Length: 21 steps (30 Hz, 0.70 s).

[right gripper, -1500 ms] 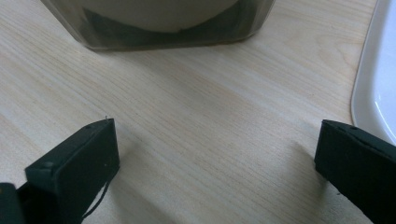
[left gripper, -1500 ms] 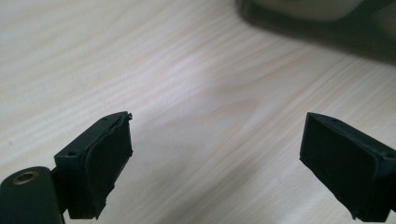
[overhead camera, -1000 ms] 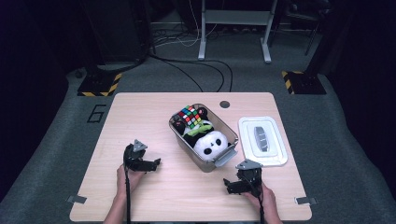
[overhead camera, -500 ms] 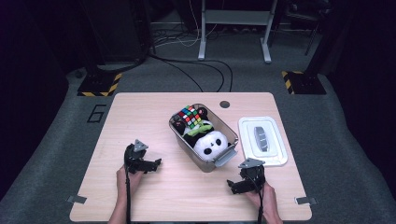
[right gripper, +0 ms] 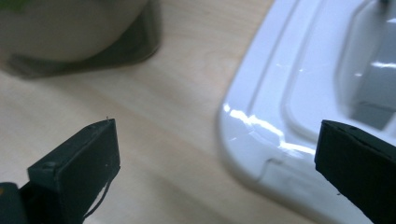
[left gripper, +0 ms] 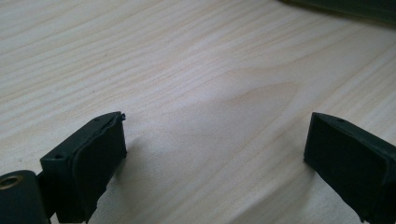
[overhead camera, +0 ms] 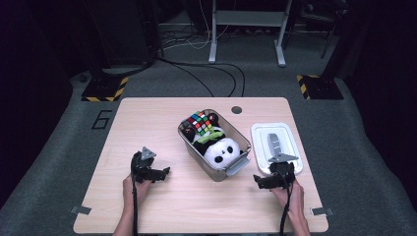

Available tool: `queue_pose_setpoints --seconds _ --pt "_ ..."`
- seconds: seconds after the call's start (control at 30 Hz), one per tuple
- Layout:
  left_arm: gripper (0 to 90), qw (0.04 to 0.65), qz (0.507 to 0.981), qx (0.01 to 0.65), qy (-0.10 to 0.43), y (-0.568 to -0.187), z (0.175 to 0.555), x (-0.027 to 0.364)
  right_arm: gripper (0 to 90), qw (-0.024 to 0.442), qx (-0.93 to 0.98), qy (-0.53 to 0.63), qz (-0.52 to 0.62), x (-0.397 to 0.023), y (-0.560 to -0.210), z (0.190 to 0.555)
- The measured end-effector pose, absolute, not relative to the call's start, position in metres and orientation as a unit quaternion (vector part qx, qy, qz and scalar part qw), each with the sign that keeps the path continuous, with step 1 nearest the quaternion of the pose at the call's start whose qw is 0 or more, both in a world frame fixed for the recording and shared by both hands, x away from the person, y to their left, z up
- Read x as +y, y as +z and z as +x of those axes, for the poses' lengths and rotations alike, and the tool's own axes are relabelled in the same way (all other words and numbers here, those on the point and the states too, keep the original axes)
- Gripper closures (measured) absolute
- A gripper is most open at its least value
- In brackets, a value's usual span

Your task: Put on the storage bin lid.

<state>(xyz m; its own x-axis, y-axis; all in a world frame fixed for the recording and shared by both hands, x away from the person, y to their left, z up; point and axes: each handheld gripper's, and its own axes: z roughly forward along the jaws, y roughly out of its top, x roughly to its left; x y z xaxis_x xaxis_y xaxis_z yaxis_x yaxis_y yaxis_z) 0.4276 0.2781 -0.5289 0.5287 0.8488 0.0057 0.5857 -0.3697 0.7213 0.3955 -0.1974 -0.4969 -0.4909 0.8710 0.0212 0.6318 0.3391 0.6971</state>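
Since the white lid point(overhead camera: 276, 147) lies flat near the desk's right edge, long axis front to back, the right claw point(overhead camera: 267, 181), jaws apart at its front corner, is nearer; the left claw point(overhead camera: 156, 174) rests spread, well apart.

- Left tool point(overhead camera: 156, 173): black body, a grey three-cornered plate on top, a thin black cable trailing back along the bare forearm.
- Right tool point(overhead camera: 263, 181): same black build, grey plate, black cable.
- Jaws: matte black blocks with small screw holes.
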Motion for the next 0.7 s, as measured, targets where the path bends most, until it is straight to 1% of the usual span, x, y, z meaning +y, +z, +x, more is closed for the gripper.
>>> queue_pose_setpoints --seconds 0.3,0.63,0.7 --pt "5.3 0.342 0.805 0.445 0.192 -0.529 0.428 0.278 0.0 0.192 0.78 0.324 0.5 -0.214 -0.483 0.428" --pt "5.3 0.346 0.801 0.45 0.19 -0.529 0.428 0.277 0.0 0.202 0.765 0.304 0.531 -0.226 -0.485 0.468" --pt "5.3 0.347 0.8 0.45 0.191 -0.529 0.428 0.277 3.4 0.205 0.761 0.303 0.535 -0.228 -0.486 0.475"
